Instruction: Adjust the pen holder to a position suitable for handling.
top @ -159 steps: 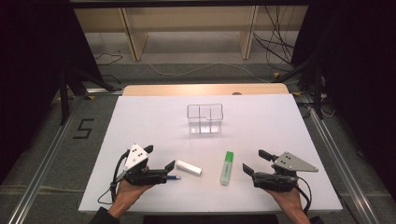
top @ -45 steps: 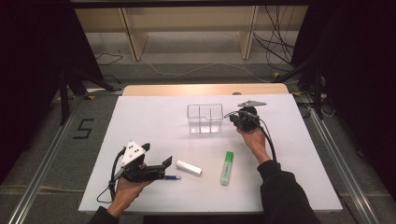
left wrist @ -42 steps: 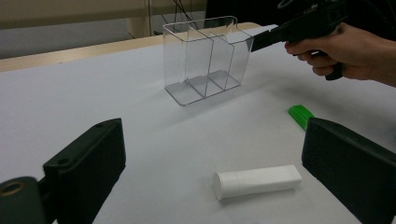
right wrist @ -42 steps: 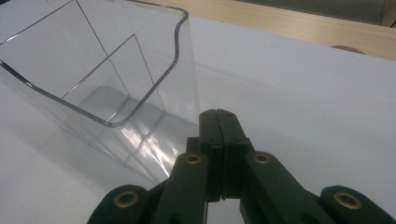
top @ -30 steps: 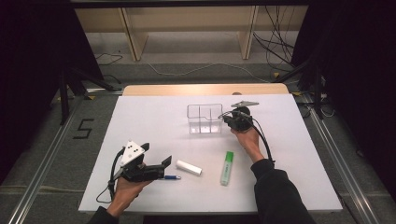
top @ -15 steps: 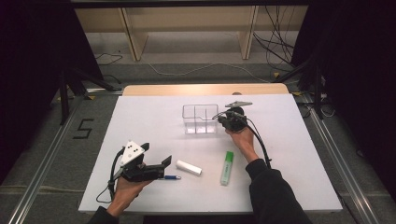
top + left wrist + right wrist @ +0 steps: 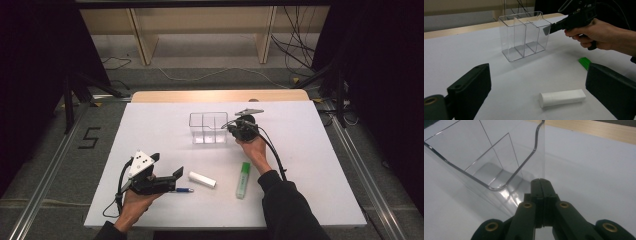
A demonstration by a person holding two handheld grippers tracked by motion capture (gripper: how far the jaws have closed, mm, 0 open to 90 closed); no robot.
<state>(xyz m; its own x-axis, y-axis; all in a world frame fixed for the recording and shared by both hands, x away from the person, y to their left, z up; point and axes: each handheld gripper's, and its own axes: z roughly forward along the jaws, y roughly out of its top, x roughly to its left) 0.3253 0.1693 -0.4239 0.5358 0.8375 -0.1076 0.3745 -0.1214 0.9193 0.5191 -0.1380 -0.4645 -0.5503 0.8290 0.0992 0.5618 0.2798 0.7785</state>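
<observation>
A clear box [image 7: 208,128] with a divider stands upright at mid table, also seen close up as the clear box [image 7: 491,165] and as the clear box [image 7: 524,35]. My right gripper [image 7: 231,127] is shut with nothing between its jaws, its tip [image 7: 540,181] against the box's right-hand wall. My left gripper [image 7: 166,166] rests open near the front left. A white cylinder [image 7: 562,98] lies between and beyond its jaws, untouched. A green marker [image 7: 243,179] lies to the right of the white cylinder [image 7: 202,179]. A blue pen [image 7: 182,190] pokes out beside the left gripper.
The white table top [image 7: 150,130] ends in a wooden strip [image 7: 220,95] at the far side. Metal rails [image 7: 45,185] run along both sides. The right gripper's cable [image 7: 272,152] trails over the forearm.
My right gripper has moved left with its shut tip at the box's right wall, and the box has slid a little to the left. The left gripper has stayed put.
</observation>
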